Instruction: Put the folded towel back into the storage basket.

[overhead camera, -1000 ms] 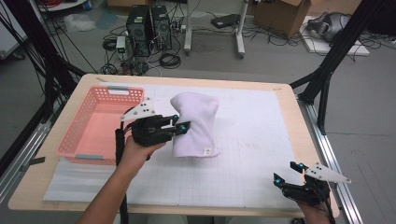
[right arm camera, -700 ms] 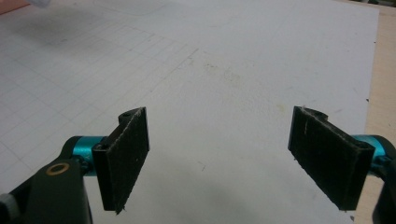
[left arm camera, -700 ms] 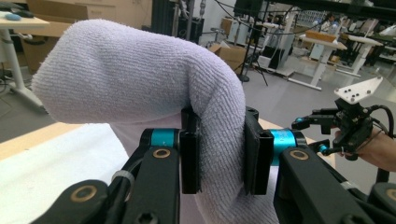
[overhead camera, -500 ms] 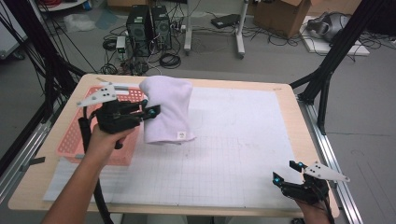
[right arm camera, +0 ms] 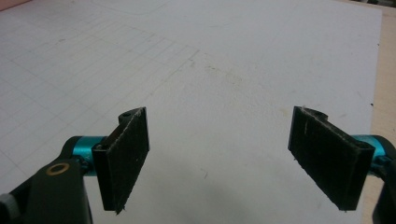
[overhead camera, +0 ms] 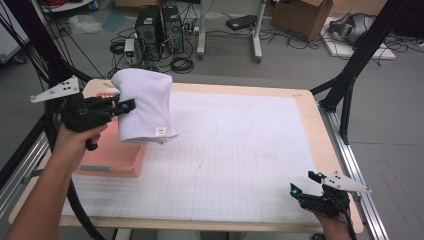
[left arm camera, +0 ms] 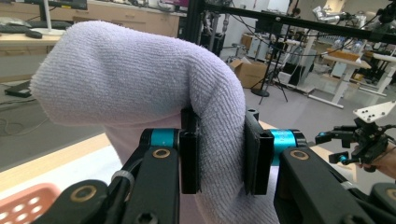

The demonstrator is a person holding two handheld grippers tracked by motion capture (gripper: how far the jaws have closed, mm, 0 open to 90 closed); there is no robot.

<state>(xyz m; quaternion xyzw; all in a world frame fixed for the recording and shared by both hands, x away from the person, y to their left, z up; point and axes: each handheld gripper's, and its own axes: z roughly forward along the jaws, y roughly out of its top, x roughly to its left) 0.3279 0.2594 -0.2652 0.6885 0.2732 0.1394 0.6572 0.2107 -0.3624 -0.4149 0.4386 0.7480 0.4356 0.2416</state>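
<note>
Overhead, towel (overhead camera: 145, 105) hangs above pink basket (overhead camera: 112, 159); left gripper (left arm camera: 219, 158) view: fingers pinching fold.

text: none legible | towel (overhead camera: 144, 107) tag (overhead camera: 160, 131): too small to read | boxes, PCs: no readable marks

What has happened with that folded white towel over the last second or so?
The left gripper, clamped on the folded white terry towel throughout, has carried it off the middle of the white gridded mat leftward and a little upward, so it now hangs over the pink perforated plastic basket. The right gripper stayed open and empty at the table's near right corner; the basket has not moved.
</note>
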